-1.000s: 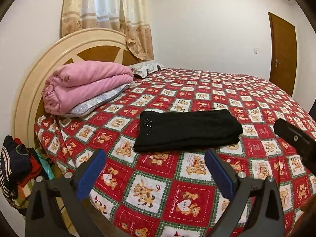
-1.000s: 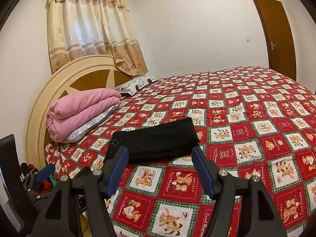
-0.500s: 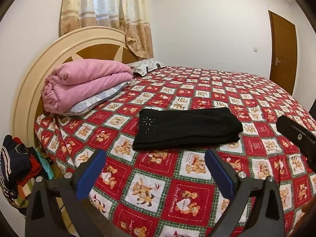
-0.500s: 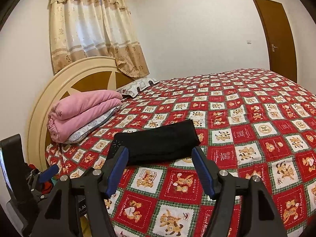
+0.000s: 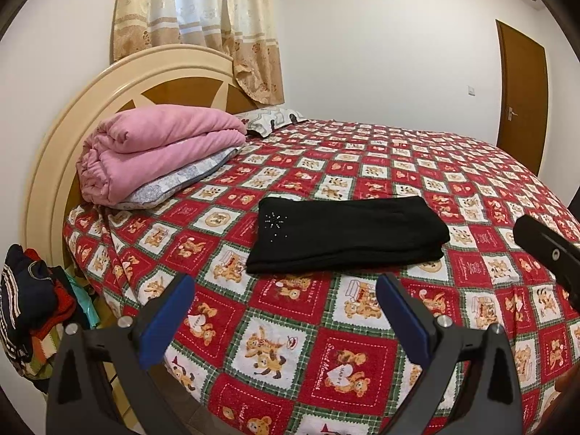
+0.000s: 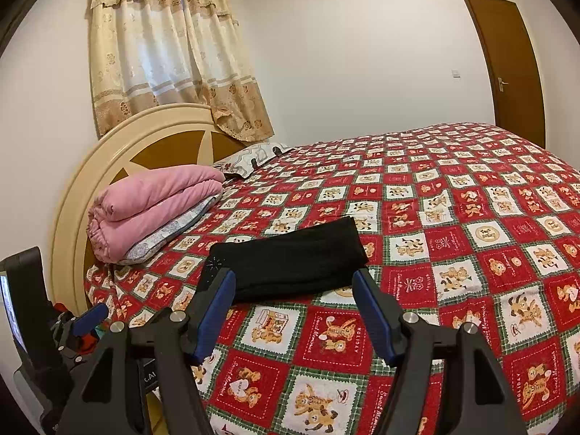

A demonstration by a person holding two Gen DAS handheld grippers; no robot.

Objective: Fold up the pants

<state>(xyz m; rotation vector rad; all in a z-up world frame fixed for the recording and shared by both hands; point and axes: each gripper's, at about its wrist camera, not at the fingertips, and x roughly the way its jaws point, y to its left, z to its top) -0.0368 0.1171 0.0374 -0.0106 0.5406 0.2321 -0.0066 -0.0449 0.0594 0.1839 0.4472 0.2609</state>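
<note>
Left wrist view: bed [image 5: 482,181] fills the frame, red teddy-print quilt [image 5: 315,326] running flat to the far and right edges. Headboard [image 5: 65,137] closes the left end; door [image 5: 522,90] sits in the far wall past the bed's right side. Pink blanket [image 5: 156,148] is stacked on a pillow at the headboard end, near the front edge. Black pants [image 5: 344,233] lie already folded into a flat bundle near the front edge, about mid-length, well apart from the blanket. Clothes pile [image 5: 25,308] sits off the bed's front-left corner.

Left gripper [image 5: 286,311] has jaws wide, nothing between, held short of the pants. Right gripper [image 6: 293,308] also gapes empty, just in front of the bundle's near edge; its body shows at the right margin of the left view.

Risks, as judgement: fold looks done, so any further grab could undo it. Pinching only the top layer would peel the stack open. A low approach could snag the quilt along with the cloth and drag both. Pulling toward the front edge could slide the bundle off the bed. Two grippers closing in together could bump each other.

Room: quilt is open beyond and right of the pants, plenty of clear travel there. Left side is tighter, with blanket and headboard. Front edge is close, little margin.
</note>
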